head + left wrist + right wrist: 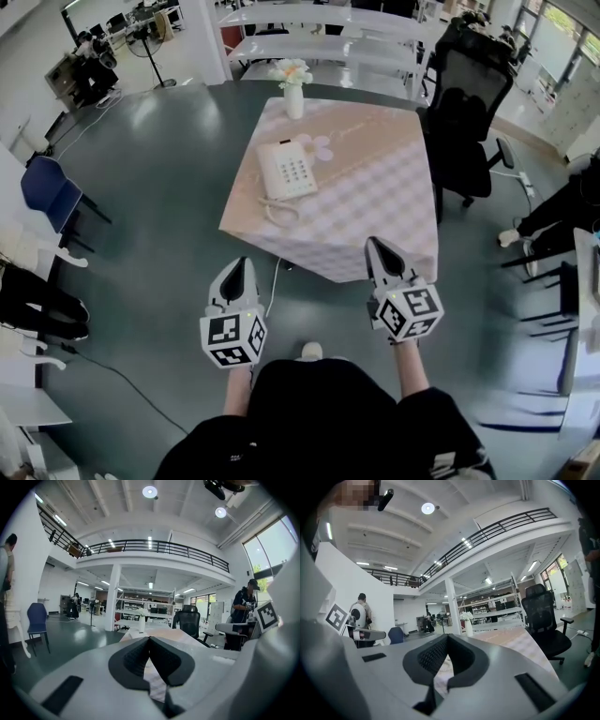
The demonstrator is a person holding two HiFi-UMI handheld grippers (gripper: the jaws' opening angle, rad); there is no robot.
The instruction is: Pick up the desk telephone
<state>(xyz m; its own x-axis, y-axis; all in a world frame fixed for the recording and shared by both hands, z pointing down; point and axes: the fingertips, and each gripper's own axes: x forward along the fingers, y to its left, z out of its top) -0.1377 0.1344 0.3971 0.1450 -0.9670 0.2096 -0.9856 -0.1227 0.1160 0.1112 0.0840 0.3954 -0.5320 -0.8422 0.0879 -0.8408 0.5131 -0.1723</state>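
Note:
A white desk telephone (287,170) with a coiled cord lies on the left part of a small table (375,202) under a pink checked cloth. Both grippers hang short of the table's near edge, over the floor. My left gripper (241,265) is shut and empty, off the table's near left corner. My right gripper (379,246) is shut and empty too, its tip just at the hanging cloth's near edge. In the left gripper view the shut jaws (150,639) point at the table; in the right gripper view the jaws (447,638) do the same.
A white vase of flowers (293,86) stands at the table's far end. A black office chair (466,122) is beside its right edge, a blue chair (50,192) far left. A cable runs on the floor under the table. People stand at the room's sides.

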